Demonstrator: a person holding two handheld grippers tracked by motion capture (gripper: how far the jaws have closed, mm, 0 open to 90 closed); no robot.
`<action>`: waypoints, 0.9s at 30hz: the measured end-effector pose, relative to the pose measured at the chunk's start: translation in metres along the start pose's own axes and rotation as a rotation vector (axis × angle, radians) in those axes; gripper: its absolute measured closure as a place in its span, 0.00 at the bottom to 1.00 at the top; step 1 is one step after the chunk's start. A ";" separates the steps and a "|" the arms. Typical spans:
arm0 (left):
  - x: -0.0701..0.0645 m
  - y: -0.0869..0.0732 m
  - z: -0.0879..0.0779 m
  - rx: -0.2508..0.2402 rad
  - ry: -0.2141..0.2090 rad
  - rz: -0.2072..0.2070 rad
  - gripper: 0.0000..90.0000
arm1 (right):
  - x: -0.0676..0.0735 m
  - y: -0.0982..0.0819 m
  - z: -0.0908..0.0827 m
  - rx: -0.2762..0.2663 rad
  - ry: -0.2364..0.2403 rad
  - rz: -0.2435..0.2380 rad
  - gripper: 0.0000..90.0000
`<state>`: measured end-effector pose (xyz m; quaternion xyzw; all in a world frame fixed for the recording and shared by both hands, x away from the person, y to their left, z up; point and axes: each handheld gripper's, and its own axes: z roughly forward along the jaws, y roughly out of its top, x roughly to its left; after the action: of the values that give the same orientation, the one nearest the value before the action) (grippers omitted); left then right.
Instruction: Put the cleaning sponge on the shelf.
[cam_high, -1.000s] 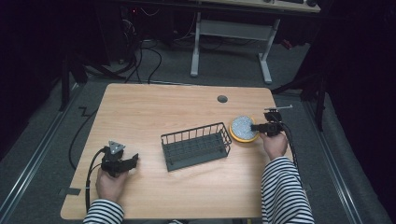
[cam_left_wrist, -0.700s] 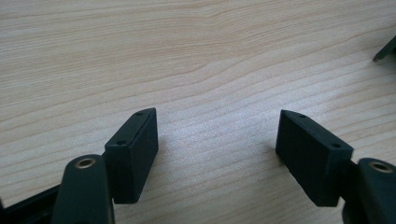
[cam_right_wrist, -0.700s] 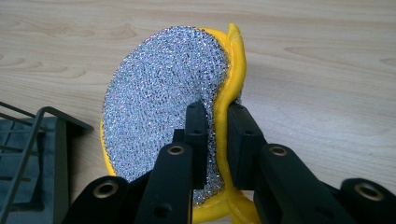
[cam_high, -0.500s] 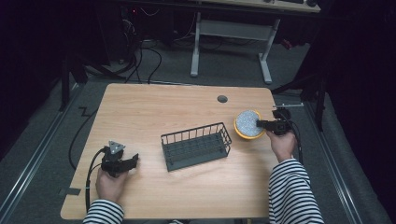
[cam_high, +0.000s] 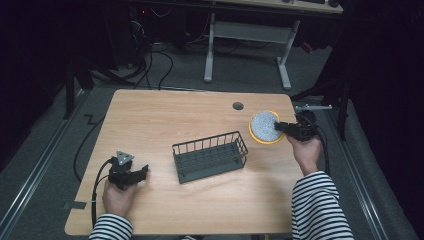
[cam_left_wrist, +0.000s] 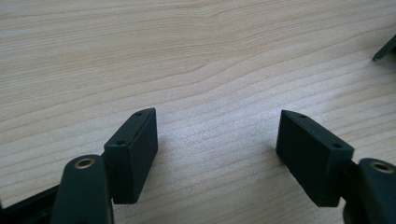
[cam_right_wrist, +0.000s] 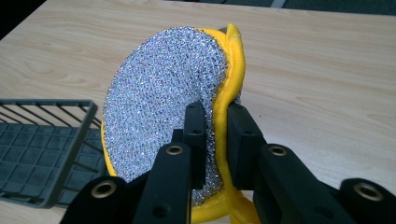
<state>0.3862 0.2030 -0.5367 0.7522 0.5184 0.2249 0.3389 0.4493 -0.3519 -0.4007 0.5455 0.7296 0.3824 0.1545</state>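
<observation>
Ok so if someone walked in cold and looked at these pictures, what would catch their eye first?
Probably the round sponge, glittery silver on one face with a bright yellow rim, pinched on edge in the right gripper near the table's far right corner. Next, the dark wire basket standing empty mid-table. Last, the left gripper, jaws wide apart over bare wood at the near left.

Light wooden table (a round cable hole near its far edge) with a dark wire basket standing at its centre.

basket mid-table — sponge right
</observation>
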 end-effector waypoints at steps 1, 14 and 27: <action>0.000 0.000 0.000 0.000 0.000 0.000 0.33 | 0.002 0.001 -0.001 0.000 0.003 -0.008 0.89; 0.000 0.000 0.000 0.000 -0.002 0.001 0.33 | 0.033 0.013 -0.012 -0.026 0.074 -0.089 0.89; 0.000 0.000 0.000 0.000 -0.001 0.001 0.33 | 0.071 0.020 0.004 -0.022 0.164 -0.161 0.89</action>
<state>0.3861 0.2027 -0.5368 0.7527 0.5176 0.2247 0.3393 0.4395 -0.2832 -0.3750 0.4503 0.7769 0.4202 0.1306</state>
